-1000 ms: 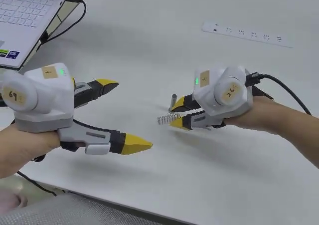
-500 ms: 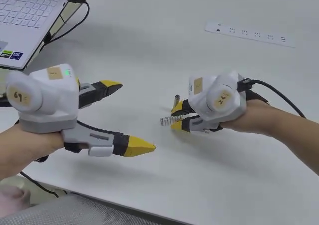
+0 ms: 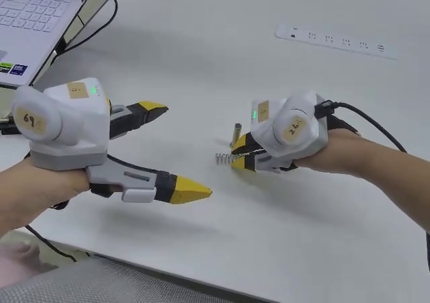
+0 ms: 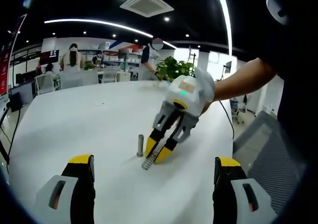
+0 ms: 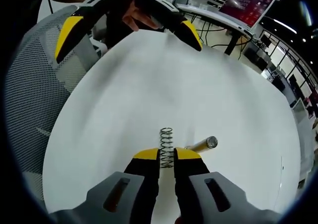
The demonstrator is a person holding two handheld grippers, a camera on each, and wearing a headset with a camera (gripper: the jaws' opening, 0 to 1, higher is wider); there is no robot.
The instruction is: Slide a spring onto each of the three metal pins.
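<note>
Spring (image 5: 166, 145) handling starts at the right hand-held gripper (image 5: 167, 157), whose jaws are closed across the coil at its near end, so most of the length projects forward past the yellow tips. In the head view the coil lies roughly level and low over the desk (image 3: 201, 48); whether its free end touches the surface cannot be told. One metal pin (image 3: 236, 134) stands upright on the desk just beside the spring and the gripper tips, apart from the coil. The left hand-held gripper (image 3: 185, 150) is held well to the side with its jaws spread wide and nothing between them. Expect the spring to be very light, made of thin wire, easily bent sideways and easily squashed. It is likely to slip or flick out of hard jaws if pinched unevenly. The present hold near one end appears suitable, since it leaves the far opening free to receive the pin. Grip pressure should be moderate, and the coil axis will need tilting toward the upright pin.
</note>
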